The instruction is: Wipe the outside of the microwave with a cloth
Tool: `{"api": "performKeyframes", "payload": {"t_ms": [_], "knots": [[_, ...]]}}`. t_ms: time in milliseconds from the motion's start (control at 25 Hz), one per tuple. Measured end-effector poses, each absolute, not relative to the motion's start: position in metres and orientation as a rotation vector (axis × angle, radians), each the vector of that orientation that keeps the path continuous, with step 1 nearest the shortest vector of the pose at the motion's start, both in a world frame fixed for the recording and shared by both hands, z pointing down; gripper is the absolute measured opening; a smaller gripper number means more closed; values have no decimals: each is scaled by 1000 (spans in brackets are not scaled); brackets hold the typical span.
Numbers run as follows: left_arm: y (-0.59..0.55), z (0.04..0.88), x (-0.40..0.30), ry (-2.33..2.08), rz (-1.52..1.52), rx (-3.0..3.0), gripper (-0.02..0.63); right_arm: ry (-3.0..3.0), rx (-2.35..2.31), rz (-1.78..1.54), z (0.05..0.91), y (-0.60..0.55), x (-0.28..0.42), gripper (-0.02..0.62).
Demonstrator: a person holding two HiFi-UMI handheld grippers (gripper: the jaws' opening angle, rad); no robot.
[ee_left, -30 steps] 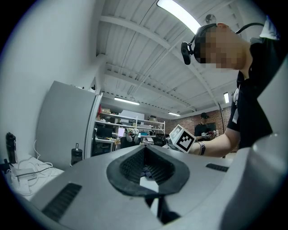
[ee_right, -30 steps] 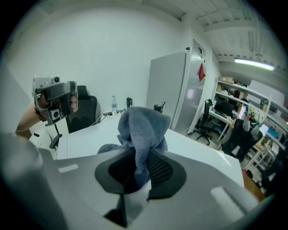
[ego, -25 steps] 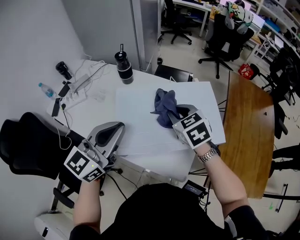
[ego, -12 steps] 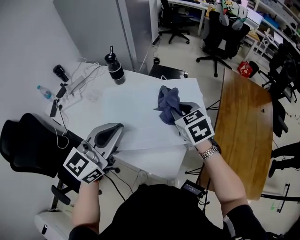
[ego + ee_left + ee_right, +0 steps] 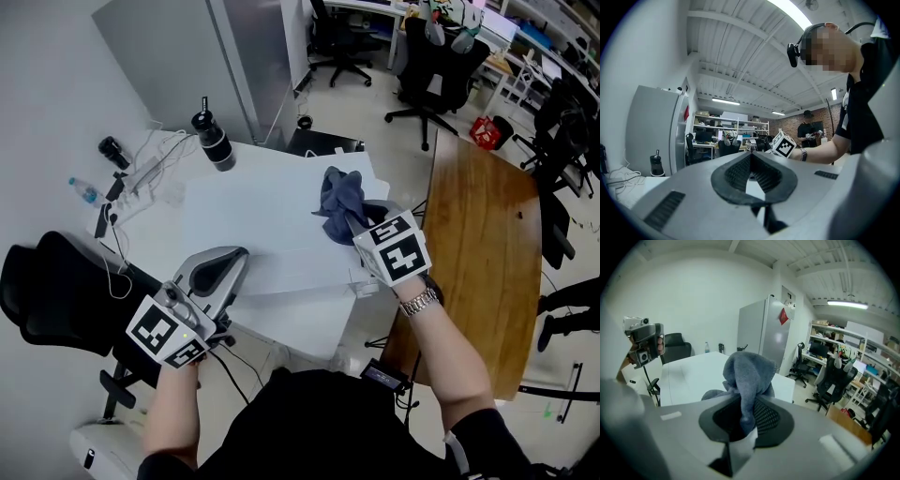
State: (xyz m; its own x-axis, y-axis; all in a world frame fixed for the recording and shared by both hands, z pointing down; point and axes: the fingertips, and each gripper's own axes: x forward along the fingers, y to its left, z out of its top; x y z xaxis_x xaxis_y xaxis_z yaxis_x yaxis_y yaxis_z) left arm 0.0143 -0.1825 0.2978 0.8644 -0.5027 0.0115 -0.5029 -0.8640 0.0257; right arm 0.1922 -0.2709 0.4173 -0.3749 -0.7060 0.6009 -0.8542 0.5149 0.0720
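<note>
The right gripper (image 5: pixel 360 222) pinches the grey-blue cloth (image 5: pixel 339 194), bunched just beyond its tips. The left gripper (image 5: pixel 229 263) is closed, empty.

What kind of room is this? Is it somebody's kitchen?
Probably not a kitchen. It looks like an office or workshop: there are black swivel chairs, a long wooden table, and shelves packed with things.
</note>
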Motion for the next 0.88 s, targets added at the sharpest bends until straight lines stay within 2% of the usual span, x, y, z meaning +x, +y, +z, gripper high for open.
{"api": "performKeyframes", "payload": {"t_ms": [880], "knots": [[-172, 307, 92, -816, 94, 3010, 5, -2225, 1396, 377, 431, -276, 292, 66]]}}
